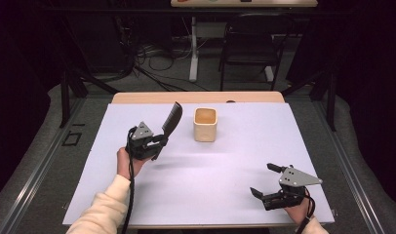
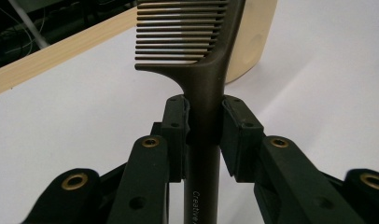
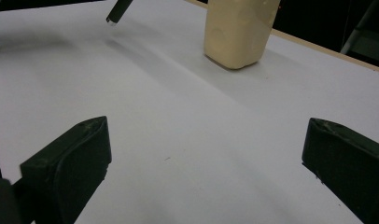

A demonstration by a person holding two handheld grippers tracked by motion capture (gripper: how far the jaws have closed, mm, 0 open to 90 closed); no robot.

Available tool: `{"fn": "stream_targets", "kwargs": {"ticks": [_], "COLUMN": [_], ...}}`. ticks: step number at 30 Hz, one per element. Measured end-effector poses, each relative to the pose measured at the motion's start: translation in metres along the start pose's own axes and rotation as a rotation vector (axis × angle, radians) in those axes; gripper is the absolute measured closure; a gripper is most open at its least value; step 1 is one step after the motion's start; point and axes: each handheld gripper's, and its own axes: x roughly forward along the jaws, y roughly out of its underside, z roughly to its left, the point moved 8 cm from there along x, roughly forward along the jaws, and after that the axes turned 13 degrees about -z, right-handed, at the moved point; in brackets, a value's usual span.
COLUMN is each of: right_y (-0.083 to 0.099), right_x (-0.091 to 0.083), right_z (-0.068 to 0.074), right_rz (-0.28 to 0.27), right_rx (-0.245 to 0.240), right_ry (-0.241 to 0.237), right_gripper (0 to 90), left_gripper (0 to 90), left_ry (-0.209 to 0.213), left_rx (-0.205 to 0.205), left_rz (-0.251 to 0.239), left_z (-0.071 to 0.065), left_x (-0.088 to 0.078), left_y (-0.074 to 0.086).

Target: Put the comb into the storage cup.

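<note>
Dark studio floor strewn with cables and a black folding chair frame the far side of a white-covered surface with a pale wooden far edge. At centre left, a person's left hand raises the left tool, its two black jaws clamped on the handle of a dark brown plastic comb. The left gripper view shows the pads pressing the comb's handle from both sides, the teeth pointing away to one side, the comb clear of the surface and tilted up toward the far side. Just right of the comb, near the far middle of the surface, stands a cream-coloured square plastic cup, upright and open-topped, apart from the comb. At near right, the right tool rests low by the surface with its jaws spread wide and nothing between them; the right gripper view looks across bare white cover toward the cup.

The work in hand appears to be carrying the comb to the cup. Done well, that likely means keeping the grip firm on the handle so the comb does not swivel, bringing it over the cup's mouth, turning it closer to vertical, and lowering one end inside before easing the jaws apart. Striking the rim sideways could tip the light cup.
</note>
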Motion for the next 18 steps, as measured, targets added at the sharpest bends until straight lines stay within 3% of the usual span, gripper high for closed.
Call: {"fn": "stream_targets", "kwargs": {"ticks": [18], "right_y": [0.0], "right_x": [0.0], "right_z": [-0.001], "right_rz": [0.0], "right_rx": [-0.002], "right_ry": [0.004], "right_gripper": [0.8], "left_gripper": [72.5], "left_ry": [-0.007], "left_rx": [-0.008], "left_rz": [-0.024], "left_z": [0.003], "left_x": [0.008], "left_y": [-0.016]}}
